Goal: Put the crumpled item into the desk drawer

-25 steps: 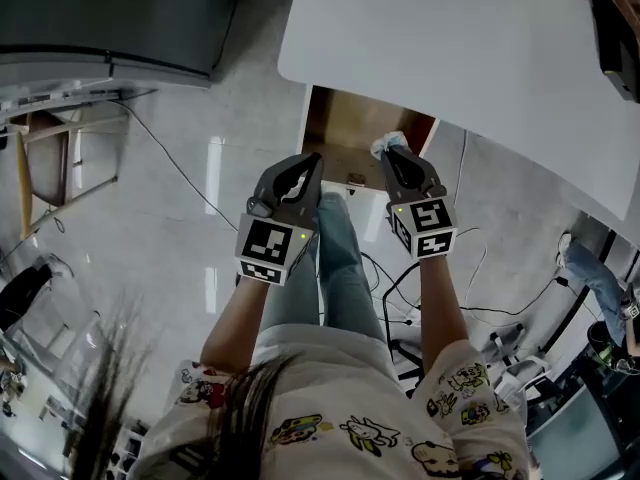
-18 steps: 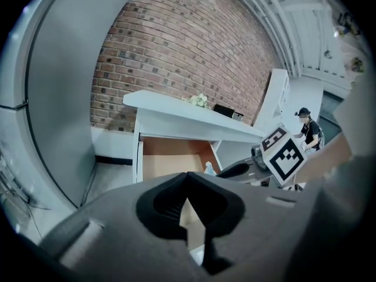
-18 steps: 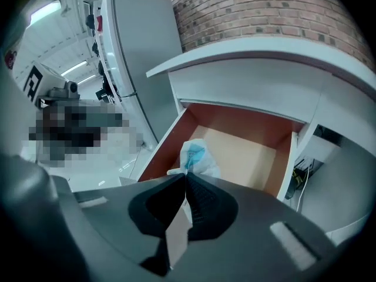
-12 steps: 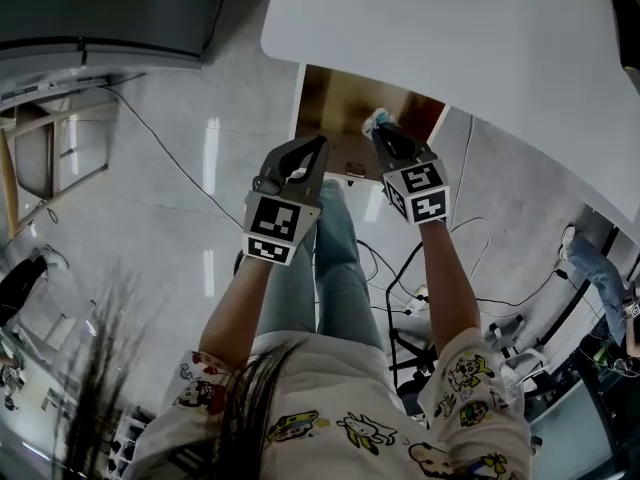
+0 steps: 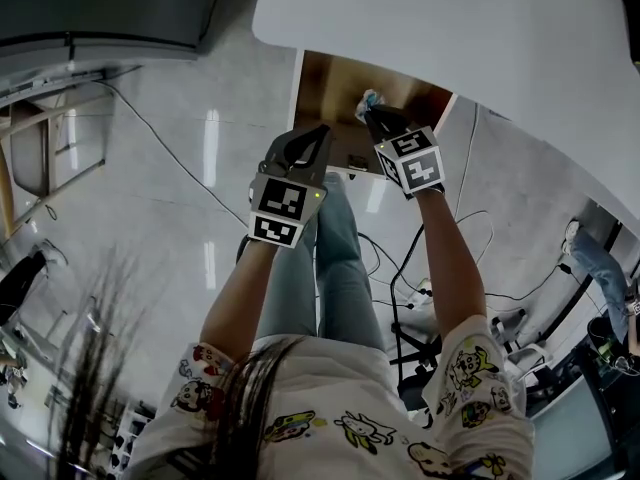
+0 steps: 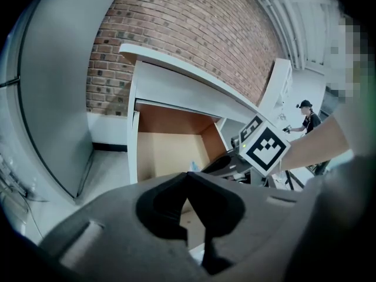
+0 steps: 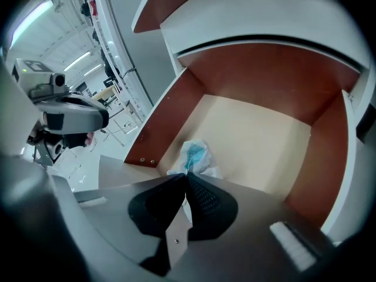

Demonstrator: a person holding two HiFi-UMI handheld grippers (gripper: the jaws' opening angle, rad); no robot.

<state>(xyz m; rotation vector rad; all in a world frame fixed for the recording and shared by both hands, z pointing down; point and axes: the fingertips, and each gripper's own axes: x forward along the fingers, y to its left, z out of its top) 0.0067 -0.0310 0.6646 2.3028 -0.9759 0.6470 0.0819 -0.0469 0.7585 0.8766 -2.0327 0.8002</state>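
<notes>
Closest in, the left claw [image 5: 322,131] is hanging clenched on nothing, its tips meeting just short of the front edge of the open drawer [image 5: 325,86]. Just beside it, the right claw [image 5: 368,114] is pinching the crumpled item [image 5: 367,99], a white and pale-blue wad, holding it over the drawer's pale floor near the front edge. Beyond, the white tabletop [image 5: 450,18] is overhanging the drawer's back.

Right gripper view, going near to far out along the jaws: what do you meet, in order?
right gripper, jaws shut → crumpled item pinched at their tips → drawer floor → drawer back wall → white desk edge above it
</notes>
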